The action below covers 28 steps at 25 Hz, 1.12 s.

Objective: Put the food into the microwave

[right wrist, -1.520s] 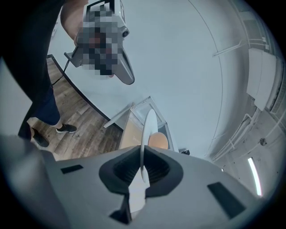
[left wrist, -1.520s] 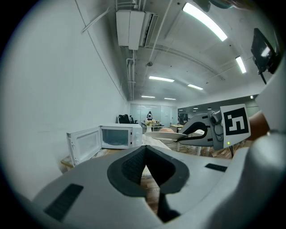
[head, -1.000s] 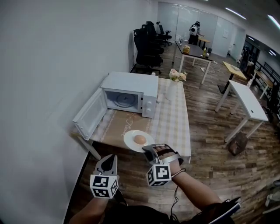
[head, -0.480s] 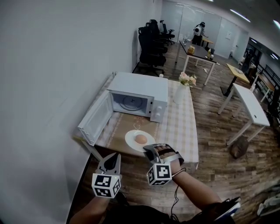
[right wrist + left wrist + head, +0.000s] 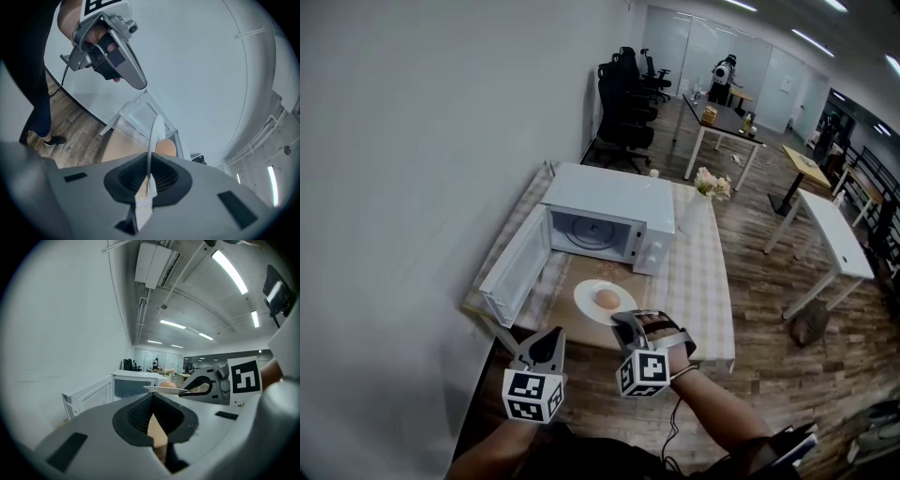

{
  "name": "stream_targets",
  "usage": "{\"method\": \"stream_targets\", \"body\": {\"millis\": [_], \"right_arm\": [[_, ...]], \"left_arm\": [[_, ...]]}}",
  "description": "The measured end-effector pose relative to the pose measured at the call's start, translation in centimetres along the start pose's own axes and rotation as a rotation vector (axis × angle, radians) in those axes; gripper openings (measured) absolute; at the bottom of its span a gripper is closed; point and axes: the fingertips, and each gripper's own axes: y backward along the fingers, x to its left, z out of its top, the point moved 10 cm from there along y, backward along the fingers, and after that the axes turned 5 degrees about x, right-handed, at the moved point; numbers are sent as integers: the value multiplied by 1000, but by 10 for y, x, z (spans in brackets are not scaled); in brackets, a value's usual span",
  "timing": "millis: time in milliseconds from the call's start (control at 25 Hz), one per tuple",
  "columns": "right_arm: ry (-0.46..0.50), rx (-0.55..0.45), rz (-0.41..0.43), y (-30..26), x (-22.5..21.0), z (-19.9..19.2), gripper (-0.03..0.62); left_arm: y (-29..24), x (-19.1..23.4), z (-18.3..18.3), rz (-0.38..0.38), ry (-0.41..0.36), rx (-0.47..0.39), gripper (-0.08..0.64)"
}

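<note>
Here, the right gripper (image 5: pixel 624 319) clamps the plate (image 5: pixel 585 298) bearing food (image 5: pixel 606 298).

This is an open-plan office. In the head view, black swivel chairs (image 5: pixel 628 80) cluster at twelve o'clock. Long white desks (image 5: pixel 830 234) stand on wood-plank flooring (image 5: pixel 759 309) from one to three o'clock. Glass partitions (image 5: pixel 694 42) close the far end under strip lights (image 5: pixel 811 42). The left gripper view shows exposed pipes (image 5: pixel 140 310) and a ceiling air-conditioning unit (image 5: pixel 154 263) overhead.
</note>
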Motion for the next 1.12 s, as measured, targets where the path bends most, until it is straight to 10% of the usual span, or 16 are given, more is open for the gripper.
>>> {"method": "stream_targets", "body": {"millis": [1120], "right_arm": [[30,46,11,-125,-47,24,25]], "left_arm": [[-63,80,13,-50,11,49,8]]}}
